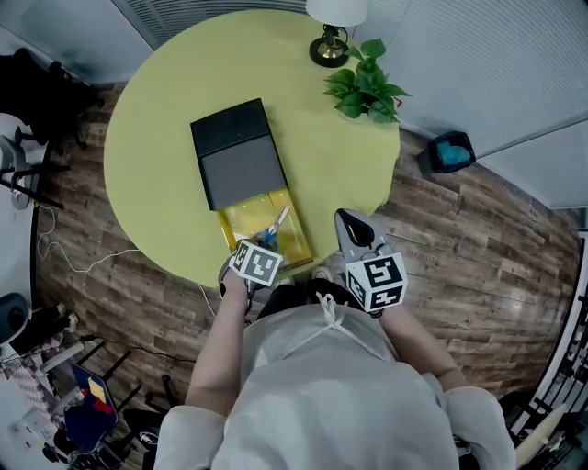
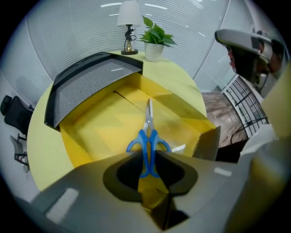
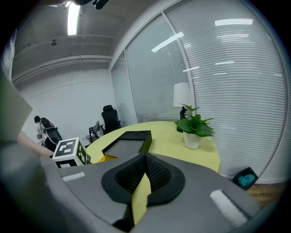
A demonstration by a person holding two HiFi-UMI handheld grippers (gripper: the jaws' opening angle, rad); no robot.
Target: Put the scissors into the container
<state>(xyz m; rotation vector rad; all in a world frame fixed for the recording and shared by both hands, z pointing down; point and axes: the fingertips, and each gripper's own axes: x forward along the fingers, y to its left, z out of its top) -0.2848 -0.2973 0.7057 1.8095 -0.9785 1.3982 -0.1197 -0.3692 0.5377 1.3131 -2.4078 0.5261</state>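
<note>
The scissors (image 1: 274, 228) have blue handles and lie inside the yellow open container (image 1: 241, 220), blades pointing towards the table's far side. In the left gripper view the scissors (image 2: 148, 132) run straight away from me over the container floor (image 2: 104, 123). My left gripper (image 2: 148, 169) is shut on the handle ends. In the head view that left gripper (image 1: 262, 246) sits at the container's near end. My right gripper (image 1: 347, 217) hovers beside the container to its right, shut and holding nothing, and its pads (image 3: 154, 173) meet.
A black lid (image 1: 237, 151) covers the container's far half. A potted plant (image 1: 366, 87) and a lamp (image 1: 329, 27) stand at the far side of the round yellow table (image 1: 156, 138). A blue bin (image 1: 450, 151) is on the wooden floor.
</note>
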